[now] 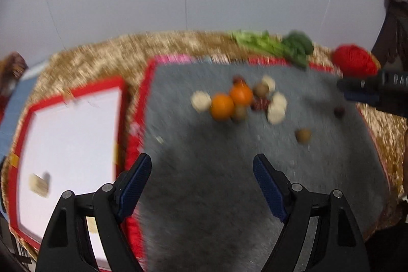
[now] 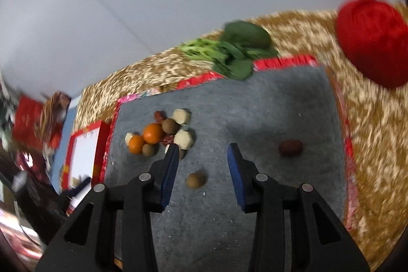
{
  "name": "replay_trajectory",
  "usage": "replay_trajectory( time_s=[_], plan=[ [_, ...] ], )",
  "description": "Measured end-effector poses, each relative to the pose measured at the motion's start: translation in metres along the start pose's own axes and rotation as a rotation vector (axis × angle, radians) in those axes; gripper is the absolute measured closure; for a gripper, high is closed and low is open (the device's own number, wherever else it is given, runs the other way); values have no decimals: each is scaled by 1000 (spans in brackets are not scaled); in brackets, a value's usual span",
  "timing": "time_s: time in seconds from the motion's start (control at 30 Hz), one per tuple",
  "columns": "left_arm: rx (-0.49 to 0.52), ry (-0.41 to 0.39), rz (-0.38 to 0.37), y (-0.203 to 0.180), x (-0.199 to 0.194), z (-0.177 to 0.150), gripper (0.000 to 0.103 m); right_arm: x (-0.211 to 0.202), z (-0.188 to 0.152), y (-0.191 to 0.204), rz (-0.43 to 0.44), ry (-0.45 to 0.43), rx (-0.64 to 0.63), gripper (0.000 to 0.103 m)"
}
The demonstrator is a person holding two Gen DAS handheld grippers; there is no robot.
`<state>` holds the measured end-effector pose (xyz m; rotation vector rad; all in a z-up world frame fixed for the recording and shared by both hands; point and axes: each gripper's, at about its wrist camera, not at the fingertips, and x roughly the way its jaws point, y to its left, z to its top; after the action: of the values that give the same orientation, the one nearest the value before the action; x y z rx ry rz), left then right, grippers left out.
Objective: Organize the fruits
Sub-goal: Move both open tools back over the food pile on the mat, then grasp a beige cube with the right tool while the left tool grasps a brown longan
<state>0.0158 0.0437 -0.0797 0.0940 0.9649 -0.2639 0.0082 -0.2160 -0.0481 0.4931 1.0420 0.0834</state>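
Observation:
A heap of fruit lies on the grey mat: two oranges, brown round fruits, pale cream pieces and dark red dates. One brown fruit and one dark red date lie apart from the heap. My left gripper hovers open above the mat's near part, holding nothing. My right gripper is open too, with the lone brown fruit just below its gap. A white tray with a red rim holds one pale piece.
Leafy greens lie at the mat's far edge. A red yarn ball sits at the far right on the gold-patterned cloth. The right gripper's body enters the left wrist view from the right.

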Motion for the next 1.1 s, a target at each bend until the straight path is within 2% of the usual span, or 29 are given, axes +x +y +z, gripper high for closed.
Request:
replay_trajectory(
  time_s=[0.17, 0.33, 0.5, 0.57, 0.7, 0.83, 0.97, 1.1],
  plan=[
    [-17, 16, 44, 11, 4, 2, 21, 34, -12, 17, 23, 143, -39, 62],
    [-18, -12, 72, 30, 13, 26, 21, 50, -13, 34, 62, 159, -48, 62],
    [102, -21, 47, 16, 26, 39, 21, 67, -7, 42, 106, 179, 0, 62],
    [156, -20, 55, 11, 30, 37, 21, 76, -4, 46, 84, 174, 10, 62],
    [173, -11, 13, 12, 32, 36, 21, 94, 2, 46, 37, 188, 53, 62],
    [203, -43, -8, 15, 28, 37, 21, 102, 4, 47, -8, 193, 102, 62],
    [263, -67, -24, 11, 31, 40, 21, 104, 0, 52, -97, 195, 100, 62],
    [322, -104, -29, 3, 34, 45, 21, 105, 1, 46, -106, 184, 120, 66]
  ],
)
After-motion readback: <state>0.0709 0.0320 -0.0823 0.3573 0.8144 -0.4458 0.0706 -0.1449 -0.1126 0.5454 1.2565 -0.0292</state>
